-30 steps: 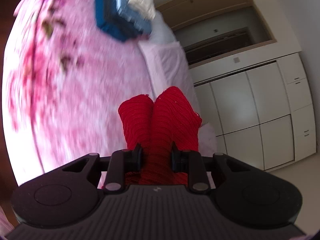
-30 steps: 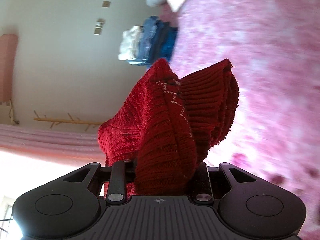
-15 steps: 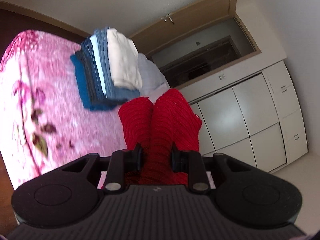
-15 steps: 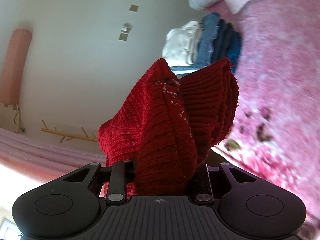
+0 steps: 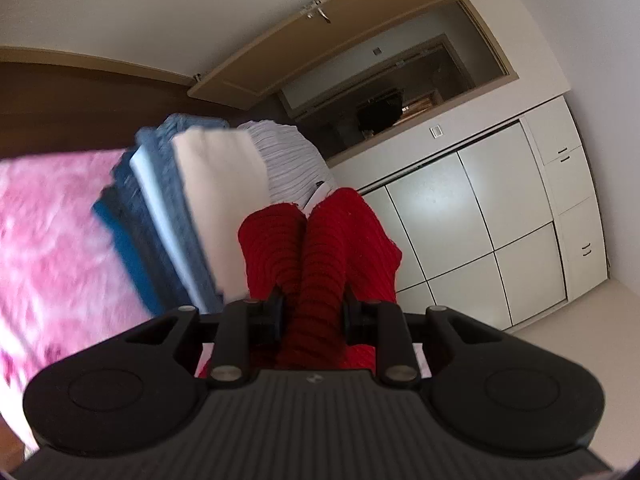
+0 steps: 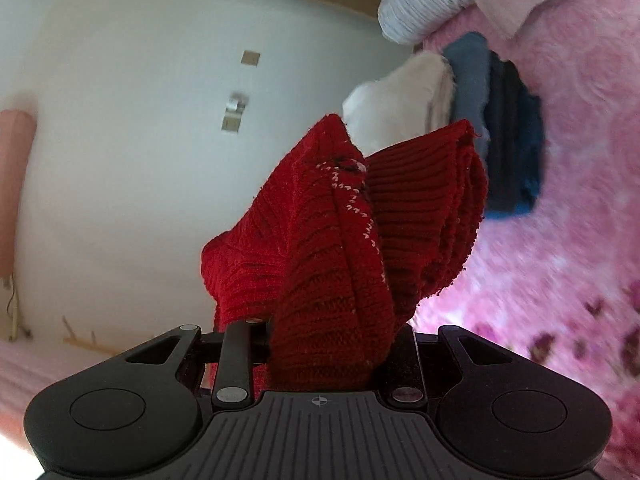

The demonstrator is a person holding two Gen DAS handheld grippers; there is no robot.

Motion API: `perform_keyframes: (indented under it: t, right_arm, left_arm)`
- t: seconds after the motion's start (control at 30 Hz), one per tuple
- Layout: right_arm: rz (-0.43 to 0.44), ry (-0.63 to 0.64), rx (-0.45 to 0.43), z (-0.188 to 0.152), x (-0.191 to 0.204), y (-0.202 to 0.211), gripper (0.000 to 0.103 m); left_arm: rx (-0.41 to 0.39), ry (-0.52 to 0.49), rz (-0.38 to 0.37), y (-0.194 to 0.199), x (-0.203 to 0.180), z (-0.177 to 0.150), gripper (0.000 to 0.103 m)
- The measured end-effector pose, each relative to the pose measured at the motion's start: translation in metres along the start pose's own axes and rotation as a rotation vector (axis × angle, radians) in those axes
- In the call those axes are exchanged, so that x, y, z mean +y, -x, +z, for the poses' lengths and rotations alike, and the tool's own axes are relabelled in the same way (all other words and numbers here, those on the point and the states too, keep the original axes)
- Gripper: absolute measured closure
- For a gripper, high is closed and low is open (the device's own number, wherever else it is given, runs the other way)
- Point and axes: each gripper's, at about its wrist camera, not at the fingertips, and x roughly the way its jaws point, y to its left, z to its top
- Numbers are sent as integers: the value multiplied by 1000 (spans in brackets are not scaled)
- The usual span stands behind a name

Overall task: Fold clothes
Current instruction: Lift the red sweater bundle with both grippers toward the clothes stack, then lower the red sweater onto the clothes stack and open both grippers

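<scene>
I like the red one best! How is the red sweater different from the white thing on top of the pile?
The red sweater is bunched up and held in the air by both the left gripper and the right gripper; the white garment lies flat and folded on the stack, touched by neither. The red sweater shows thick knit ribs; the white garment looks smooth. Both are clothes.
</scene>
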Motion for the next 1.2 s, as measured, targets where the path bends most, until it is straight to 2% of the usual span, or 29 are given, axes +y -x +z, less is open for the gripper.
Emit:
perform_keyframes:
  t: [0.33,0.43,0.57,0.8,0.97,1.03,1.13,1.2]
  right_arm:
    - [-41,-18,-301,78,50,-68,74]
    - [-57,-52,-381,96,56,-90,74]
    - [-89,-99,-446,114,49,-124,74]
    - [-158,-167,-485,133,18,-165,74]
    - [-214,-193,-489,143,-9,-180,74]
    - [-230,-198,-485,140,-17,-183,73]
    - [-293,-191,-497,140,-35,-192,65]
    - [-325,-213,-527,139,-48,-195,51]
  left_arm:
    - [163,-122,-159,-128,-21,153,82]
    - [228,-154,-186,-162,-19,189,82]
    - [304,-169,-181,-199,4,223,82]
    - [388,-140,-176,-249,53,242,82]
    - [428,-117,-154,-280,87,241,81]
    - [438,-143,-132,-292,99,238,80]
    - [443,-189,-92,-307,117,234,74]
    - [437,-181,-88,-307,124,233,67]
